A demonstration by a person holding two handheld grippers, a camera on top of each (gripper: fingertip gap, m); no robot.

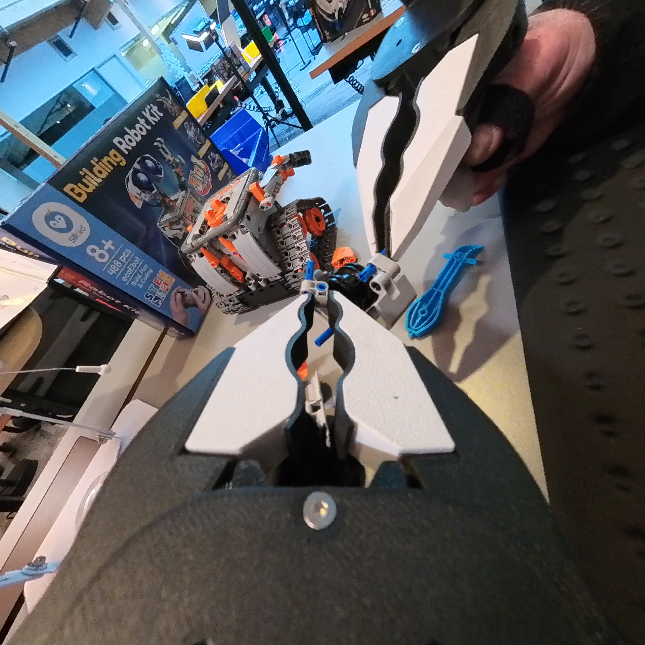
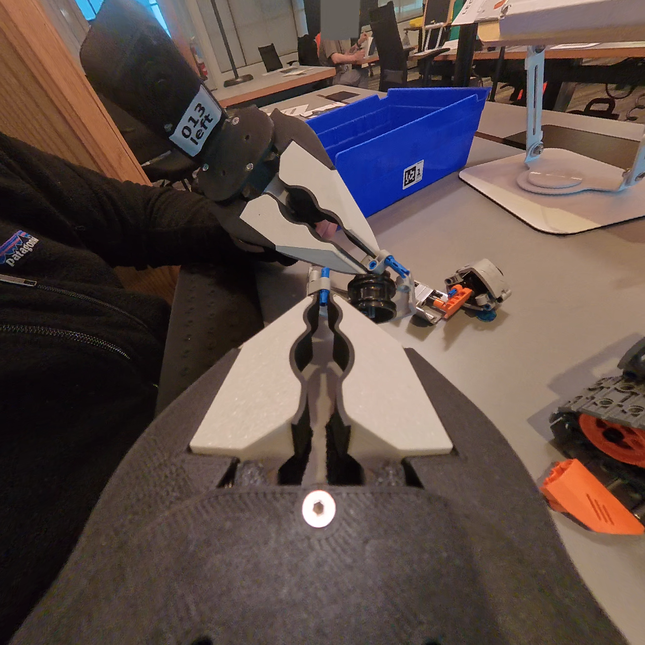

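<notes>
A small brick assembly, a black wheel (image 1: 349,279) (image 2: 371,291) in a grey frame with blue pins, sits just above the pale table. My left gripper (image 1: 319,294) is shut on a grey connector with a blue pin (image 1: 315,286) at one end of that frame. It also shows in the right wrist view (image 2: 372,268), reaching in from the upper left. My right gripper (image 2: 323,303) is shut on a grey connector with a blue pin (image 2: 321,279) at the other end. In the left wrist view it (image 1: 382,254) comes down from the top right, held by a hand (image 1: 558,87).
A tracked grey-and-orange robot model (image 1: 258,237) (image 2: 607,412) stands by a kit box (image 1: 132,195). A blue plastic tool (image 1: 439,289), a small grey-orange sub-assembly (image 2: 467,289), an orange wedge (image 2: 586,502), a blue bin (image 2: 401,139) and a white stand base (image 2: 551,188) share the table. The grippers are tip to tip, or close to it.
</notes>
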